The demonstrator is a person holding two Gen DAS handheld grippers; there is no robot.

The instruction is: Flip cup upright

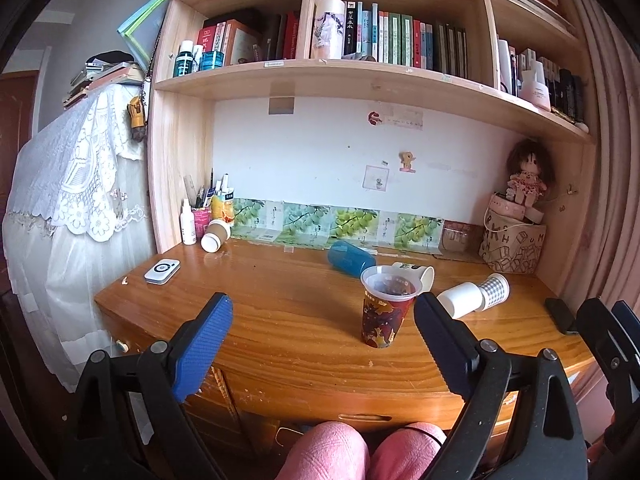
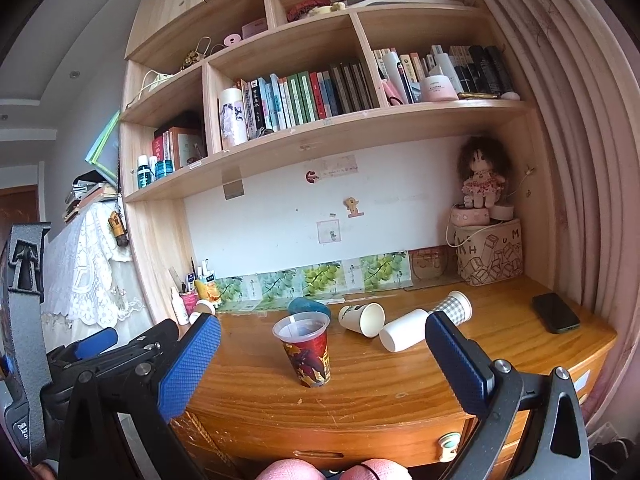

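Note:
A red patterned plastic cup [image 1: 383,312] [image 2: 306,350] stands upright near the front of the wooden desk [image 1: 280,320] [image 2: 380,380]. Behind it several cups lie on their sides: a blue cup [image 1: 350,259] [image 2: 308,307], a white printed paper cup [image 1: 416,274] [image 2: 362,319], a plain white cup [image 1: 460,299] [image 2: 404,335] and a checked cup [image 1: 496,290] [image 2: 454,307]. A brown paper cup [image 1: 215,236] [image 2: 201,309] lies at the back left. My left gripper [image 1: 322,320] is open and empty before the desk. My right gripper [image 2: 320,348] is open and empty, held short of the red cup.
A white device [image 1: 162,271] lies at the desk's left. A black phone [image 2: 555,313] [image 1: 560,315] lies at the right. A pen holder and bottles [image 1: 196,216] stand back left; a printed bag with a doll [image 1: 514,240] [image 2: 488,252] back right. Bookshelves overhang the desk.

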